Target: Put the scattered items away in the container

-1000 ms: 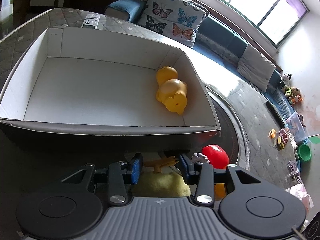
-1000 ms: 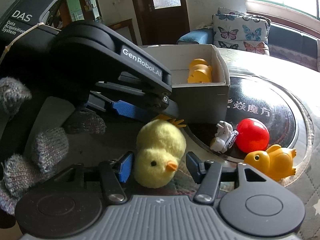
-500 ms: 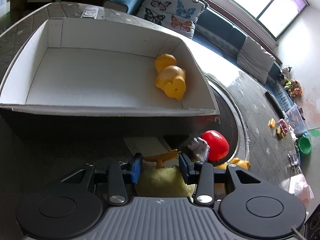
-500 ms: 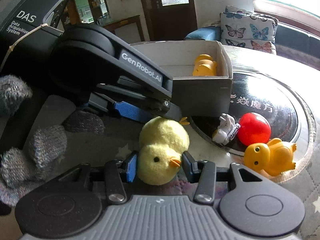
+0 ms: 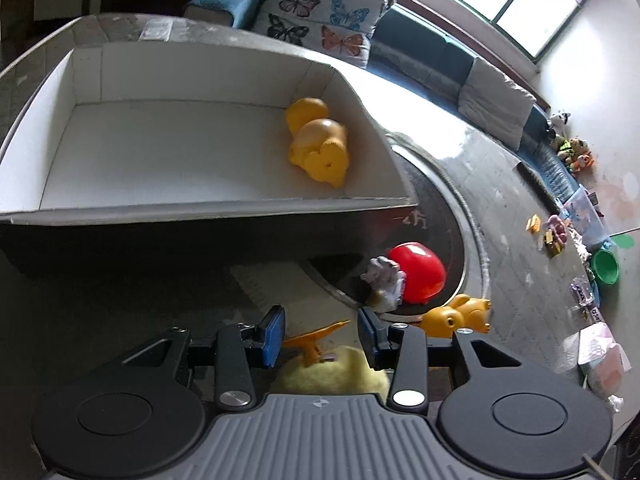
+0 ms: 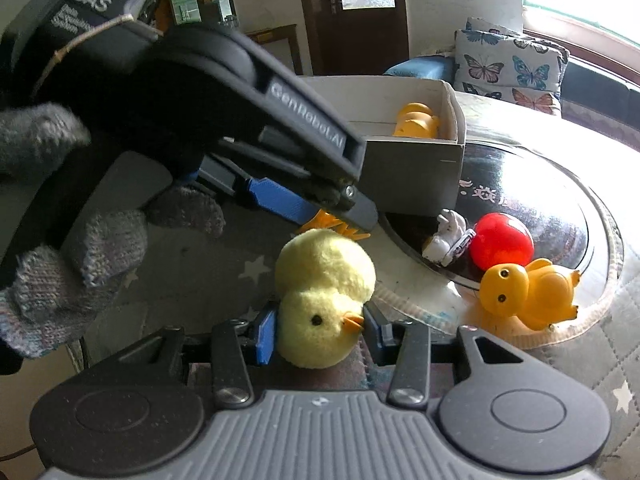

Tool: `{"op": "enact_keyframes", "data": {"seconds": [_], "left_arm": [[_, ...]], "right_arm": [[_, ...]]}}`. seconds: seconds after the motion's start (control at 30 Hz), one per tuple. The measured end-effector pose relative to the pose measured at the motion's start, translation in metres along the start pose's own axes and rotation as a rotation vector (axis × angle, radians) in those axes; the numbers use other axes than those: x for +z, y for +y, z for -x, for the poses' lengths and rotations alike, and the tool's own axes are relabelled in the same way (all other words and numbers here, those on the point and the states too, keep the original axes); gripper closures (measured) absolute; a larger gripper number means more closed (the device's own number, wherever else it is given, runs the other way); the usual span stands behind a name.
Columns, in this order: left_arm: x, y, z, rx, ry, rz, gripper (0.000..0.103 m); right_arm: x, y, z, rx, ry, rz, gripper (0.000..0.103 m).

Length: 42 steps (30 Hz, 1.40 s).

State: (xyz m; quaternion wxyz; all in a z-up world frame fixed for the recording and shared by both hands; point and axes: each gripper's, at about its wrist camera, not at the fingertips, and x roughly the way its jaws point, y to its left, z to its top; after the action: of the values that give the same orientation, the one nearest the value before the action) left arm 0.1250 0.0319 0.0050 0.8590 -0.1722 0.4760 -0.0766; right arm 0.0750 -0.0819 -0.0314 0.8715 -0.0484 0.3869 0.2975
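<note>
A yellow plush chick (image 6: 324, 296) lies on the table in front of the white cardboard box (image 6: 412, 180). My right gripper (image 6: 318, 334) is shut on the plush chick's head. My left gripper (image 5: 322, 334) is open just above the chick's rear (image 5: 332, 372), its orange feet (image 5: 316, 336) between the fingers; it also shows in the right wrist view (image 6: 312, 208). The box (image 5: 200, 212) holds one yellow rubber duck (image 5: 318, 148). A red ball (image 6: 502, 242), a small white figure (image 6: 448, 236) and another yellow duck (image 6: 528, 290) lie to the right.
The table has a round dark glass inset (image 6: 532, 192). A sofa with butterfly cushions (image 5: 320, 12) stands behind the box. Toys and a green bowl (image 5: 606, 266) lie on the floor at the right. A gloved hand (image 6: 76, 256) holds the left gripper.
My right gripper closed onto the plush chick's head. My left gripper rose a little above the chick and stayed open.
</note>
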Motion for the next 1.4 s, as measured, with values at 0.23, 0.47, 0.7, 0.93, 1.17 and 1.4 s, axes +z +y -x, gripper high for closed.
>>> {"op": "enact_keyframes", "data": {"seconds": [0.23,0.47,0.7,0.93,1.17,1.4], "left_arm": [[-0.004,0.008,-0.005,0.000,0.026,0.028,0.061],[-0.006,0.014,-0.005,-0.018,0.030,0.060,0.061],[-0.008,0.016,-0.004,-0.029,0.032,0.064,0.060],[-0.010,0.015,-0.004,-0.028,0.033,0.063,0.062],[-0.010,0.014,-0.001,-0.041,0.021,0.050,0.072],[-0.006,0.013,0.009,-0.068,0.001,0.049,0.077]], "right_arm": [[0.003,-0.007,0.004,-0.020,-0.015,-0.034,0.058],[0.002,-0.004,0.008,-0.041,-0.020,-0.018,0.057],[0.000,-0.004,0.010,-0.046,-0.012,-0.010,0.058],[-0.001,-0.002,0.009,-0.049,-0.005,-0.001,0.059],[0.001,-0.003,0.012,-0.045,-0.007,-0.001,0.060],[0.006,-0.001,0.017,-0.036,-0.023,0.006,0.062]]}}
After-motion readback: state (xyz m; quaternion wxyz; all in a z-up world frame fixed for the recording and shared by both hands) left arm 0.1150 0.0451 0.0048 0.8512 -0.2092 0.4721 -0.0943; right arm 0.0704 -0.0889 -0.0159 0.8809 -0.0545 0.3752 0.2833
